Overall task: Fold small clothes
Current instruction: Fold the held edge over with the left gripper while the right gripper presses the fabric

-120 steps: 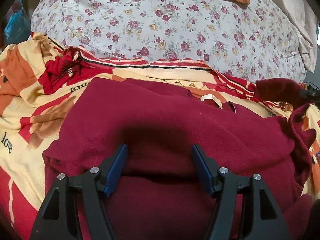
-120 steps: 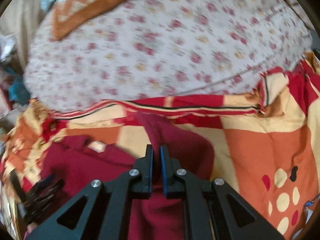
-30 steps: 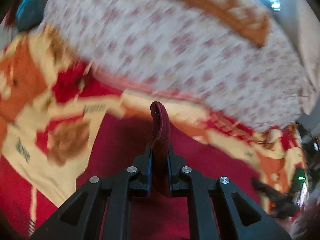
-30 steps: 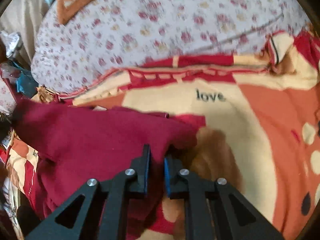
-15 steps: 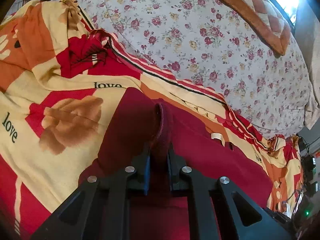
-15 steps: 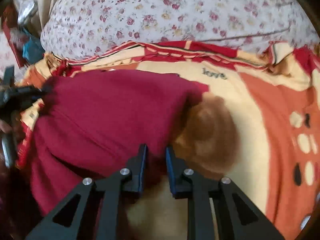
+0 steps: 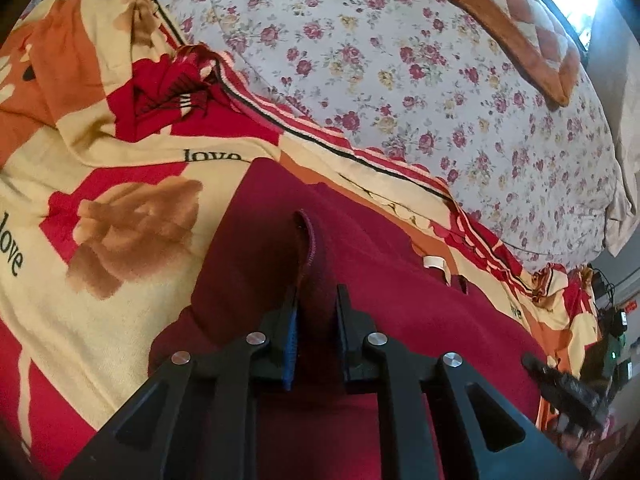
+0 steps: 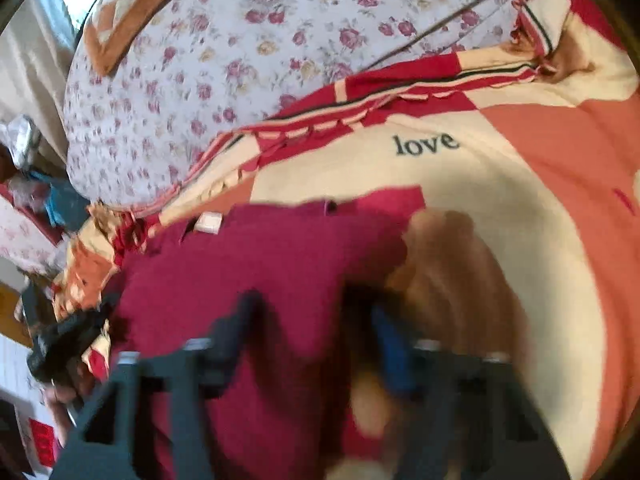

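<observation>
A dark red garment (image 7: 400,320) lies spread on a patterned blanket (image 7: 100,160) with "love" printed on it. My left gripper (image 7: 316,300) is shut on a raised fold of the garment's hem, which stands up between the jaws. In the right wrist view the same garment (image 8: 260,272) lies low and left, its white neck label (image 8: 208,222) showing. My right gripper (image 8: 312,316) is blurred, with its jaws wide apart over the garment's right edge and nothing held between them.
A big floral duvet (image 7: 400,60) is heaped behind the blanket, with an orange patchwork cushion (image 7: 520,20) on top. The right gripper's body (image 7: 568,384) shows at the right edge of the left wrist view. Clutter (image 8: 40,200) lies beyond the bed's left side.
My right gripper has opened and let go of the garment's edge, which now lies flat. My left gripper still holds its fold and has lowered slightly.
</observation>
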Tool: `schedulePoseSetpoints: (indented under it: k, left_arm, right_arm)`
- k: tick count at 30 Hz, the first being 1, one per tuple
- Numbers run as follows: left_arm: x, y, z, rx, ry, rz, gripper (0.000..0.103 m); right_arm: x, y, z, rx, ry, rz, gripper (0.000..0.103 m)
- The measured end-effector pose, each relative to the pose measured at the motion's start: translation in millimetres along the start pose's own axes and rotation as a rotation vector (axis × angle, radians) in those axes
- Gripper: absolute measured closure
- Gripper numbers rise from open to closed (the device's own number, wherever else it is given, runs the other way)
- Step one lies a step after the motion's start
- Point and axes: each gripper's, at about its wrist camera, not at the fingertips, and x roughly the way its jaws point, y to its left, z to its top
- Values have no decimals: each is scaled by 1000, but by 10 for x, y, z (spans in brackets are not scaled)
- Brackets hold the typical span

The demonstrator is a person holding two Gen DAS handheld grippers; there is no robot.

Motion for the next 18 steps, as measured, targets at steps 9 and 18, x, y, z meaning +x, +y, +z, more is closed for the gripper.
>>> schedulePoseSetpoints:
  k: [9, 18]
  left_arm:
    - [22, -155, -13, 45, 17, -42, 103]
    - [114, -116, 36, 42, 9, 4, 100]
  right_arm:
    - [-148, 310, 393, -197, -99, -50, 89]
    - [44, 9, 415, -137, 31, -158, 58]
